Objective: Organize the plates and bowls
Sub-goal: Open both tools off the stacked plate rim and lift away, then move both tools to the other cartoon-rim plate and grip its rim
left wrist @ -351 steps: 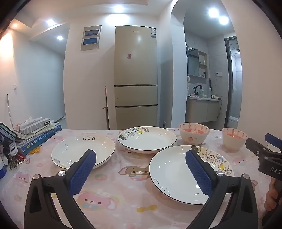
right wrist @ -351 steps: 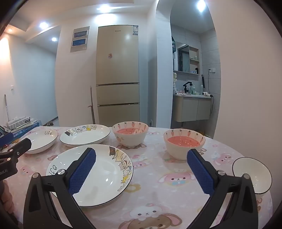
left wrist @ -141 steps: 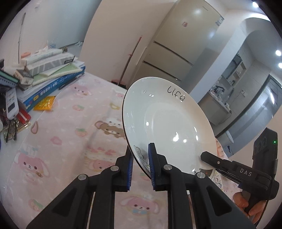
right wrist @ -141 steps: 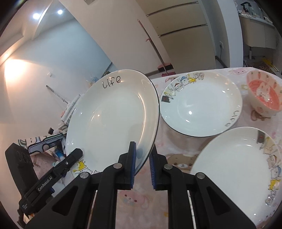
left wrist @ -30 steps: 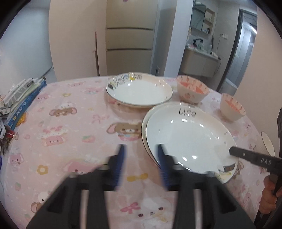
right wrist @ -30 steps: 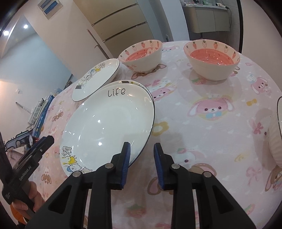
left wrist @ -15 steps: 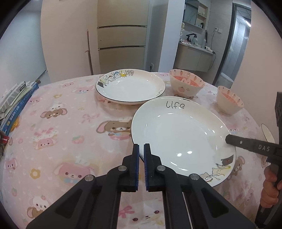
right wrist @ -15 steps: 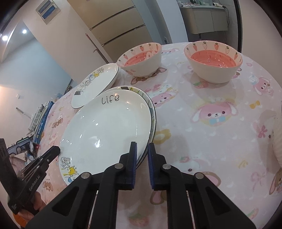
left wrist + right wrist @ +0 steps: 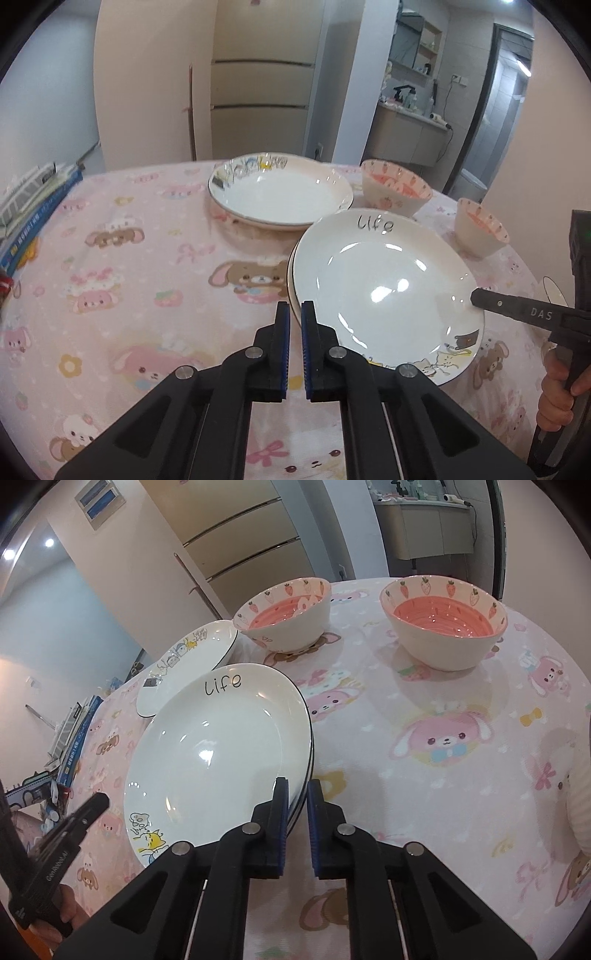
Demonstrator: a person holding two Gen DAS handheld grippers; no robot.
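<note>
Blue-padded and nearly together, the right gripper's [image 9: 295,784] jaws pinch the near rim of the plate stack [image 9: 221,746]: the "life" plate lies nested on a second plate on the pink cartoon tablecloth [image 9: 443,757]. On the opposite side the left gripper [image 9: 292,306] is just as narrow, with its tips at the stack's rim, though whether it truly nips that rim cannot be told. Just beyond the stack lies a cartoon-rimmed plate [image 9: 280,192] on its own, then two strawberry bowls [image 9: 288,613] [image 9: 443,620] set apart, with a refrigerator [image 9: 262,92] against the far wall. The step in hand looks like moving the pair as one. To do that well, each grip should take the lower plate's rim along with the upper one, and both sides should rise together and stay level, or the glazed top plate may slide off. Compared with a second ago, both sets of jaws have gone from parted to closed, and the "life" plate, then sitting offset, now lies almost squarely over the one beneath. At the outset all three plates lay singly.
</note>
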